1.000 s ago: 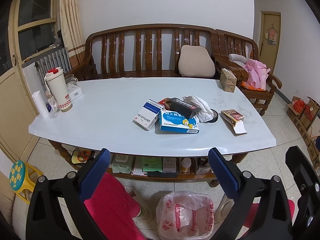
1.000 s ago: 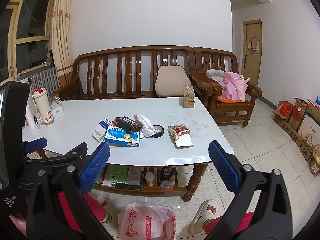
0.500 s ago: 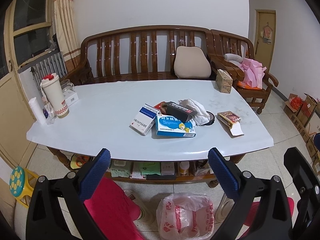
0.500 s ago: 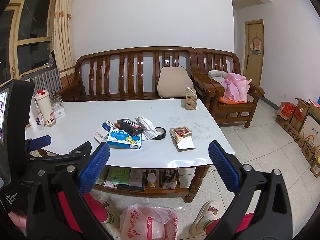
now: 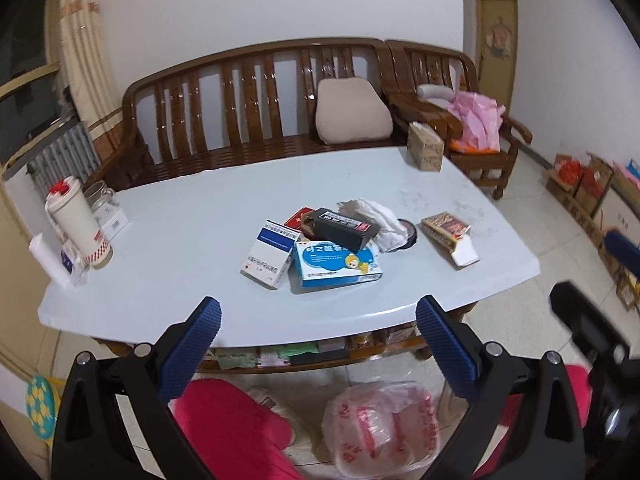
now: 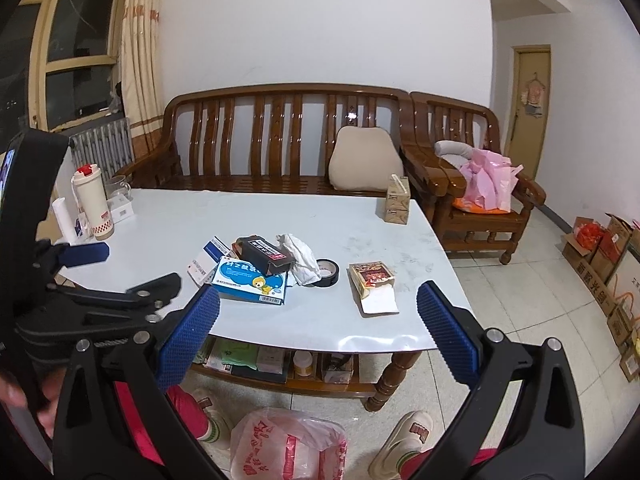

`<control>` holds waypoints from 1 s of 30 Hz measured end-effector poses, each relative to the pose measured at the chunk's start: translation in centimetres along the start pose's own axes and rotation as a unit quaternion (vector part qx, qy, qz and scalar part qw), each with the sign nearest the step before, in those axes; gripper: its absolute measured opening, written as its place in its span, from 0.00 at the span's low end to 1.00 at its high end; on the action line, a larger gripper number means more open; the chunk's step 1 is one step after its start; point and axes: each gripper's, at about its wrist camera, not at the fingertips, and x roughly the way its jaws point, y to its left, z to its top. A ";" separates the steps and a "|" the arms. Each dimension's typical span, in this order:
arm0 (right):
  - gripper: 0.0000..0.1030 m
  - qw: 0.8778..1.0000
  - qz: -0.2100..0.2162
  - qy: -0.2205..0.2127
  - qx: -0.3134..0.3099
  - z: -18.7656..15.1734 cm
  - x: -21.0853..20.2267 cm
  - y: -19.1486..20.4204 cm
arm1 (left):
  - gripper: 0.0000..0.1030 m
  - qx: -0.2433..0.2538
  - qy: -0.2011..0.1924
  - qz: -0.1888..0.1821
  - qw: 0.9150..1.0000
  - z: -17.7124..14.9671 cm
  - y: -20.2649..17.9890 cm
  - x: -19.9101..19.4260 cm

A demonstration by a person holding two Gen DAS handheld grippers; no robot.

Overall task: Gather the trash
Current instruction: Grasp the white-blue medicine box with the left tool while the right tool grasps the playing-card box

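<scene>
Heaped near the middle of the white surface (image 5: 168, 240): blue box (image 5: 336, 264) lying flat, white-and-blue box (image 5: 270, 254) beside it, black box (image 5: 346, 229) tilted on top, crumpled tissue (image 5: 376, 216) touching a tape roll (image 6: 328, 272). Apart to the right, opened red-brown carton (image 5: 450, 230). On the floor below, open plastic bag (image 5: 384, 428).

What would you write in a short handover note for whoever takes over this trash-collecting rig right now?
Left gripper: open, empty, above the near table edge.
Right gripper: open, empty.
On the white table: blue medicine box, black box on top, crumpled tissue, tape roll, opened red-brown carton.
Plastic bag: on the floor by the feet.
Done: nothing collected.
Left: everything.
</scene>
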 end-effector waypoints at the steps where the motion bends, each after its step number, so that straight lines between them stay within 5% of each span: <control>1: 0.94 1.000 0.013 -0.001 -0.003 0.1 0.4 -0.3 | 0.93 0.007 0.006 0.000 1.000 0.3 0.3 0.4; 10: 0.94 0.996 0.039 0.073 -0.040 2.1 5.5 -3.6 | 0.93 0.067 0.059 0.019 0.996 2.0 4.4 4.8; 16: 0.94 0.992 0.052 0.112 -0.031 3.7 8.4 -6.3 | 0.93 0.084 0.113 -0.035 0.989 2.4 5.6 8.6; 20: 0.94 0.988 0.055 0.139 -0.035 4.6 10.5 -7.6 | 0.93 0.127 0.126 -0.021 0.984 2.7 5.7 11.1; 30: 0.94 0.977 0.059 0.199 -0.056 3.4 15.8 -8.0 | 0.93 0.154 0.181 -0.059 0.970 3.0 7.0 17.9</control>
